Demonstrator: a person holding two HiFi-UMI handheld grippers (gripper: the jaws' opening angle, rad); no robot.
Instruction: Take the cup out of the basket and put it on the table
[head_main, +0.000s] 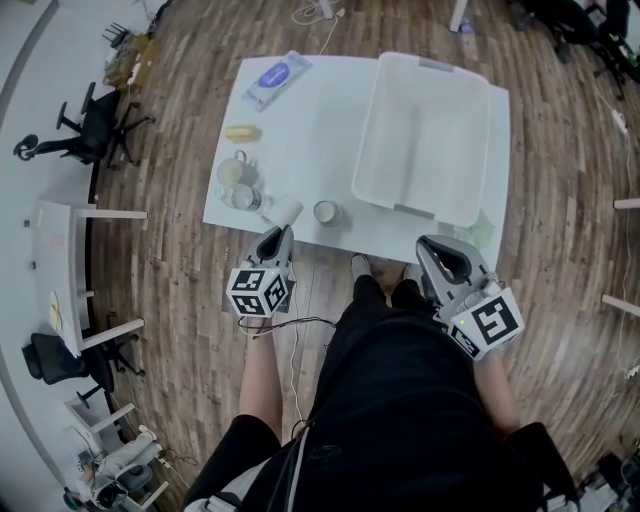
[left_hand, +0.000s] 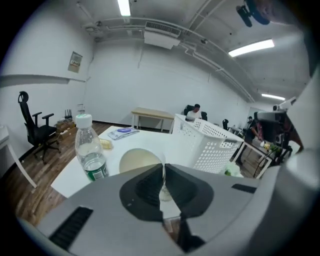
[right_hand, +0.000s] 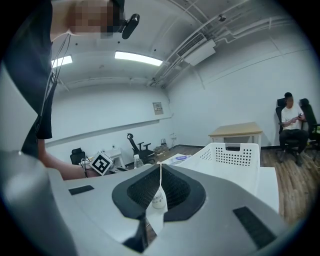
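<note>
Our L tool (head_main: 283, 234) (left_hand: 163, 168) is closed on the cup (head_main: 284, 211) (left_hand: 139, 159), jaws pinching the thin wall at its edge. The cup is tilted onto its side, one round end facing the tool's camera. We hold it over the near-L part of the counter (head_main: 320, 130), outside the basket (head_main: 372, 150); we can't tell if it touches the top. Our R tool (head_main: 430, 247) (right_hand: 160, 168) is closed w/ nothing in it, jaws together, just off the counter's near edge by the basket's near corner

Just R of the cup stands a small jar (head_main: 326, 212), apart from it. Just L of the cup we see a water bottle (left_hand: 90, 150), upright, white cap, green label. Further back on the L side lie a yellow lump (head_main: 242, 132) and a blue-and-white packet (head_main: 277, 78) near the far corner. The basket, white w/ holed walls, takes up the R half of the counter. Wood floor (head_main: 180, 330) all round, w/ office chairs (head_main: 95, 130) off to the L
</note>
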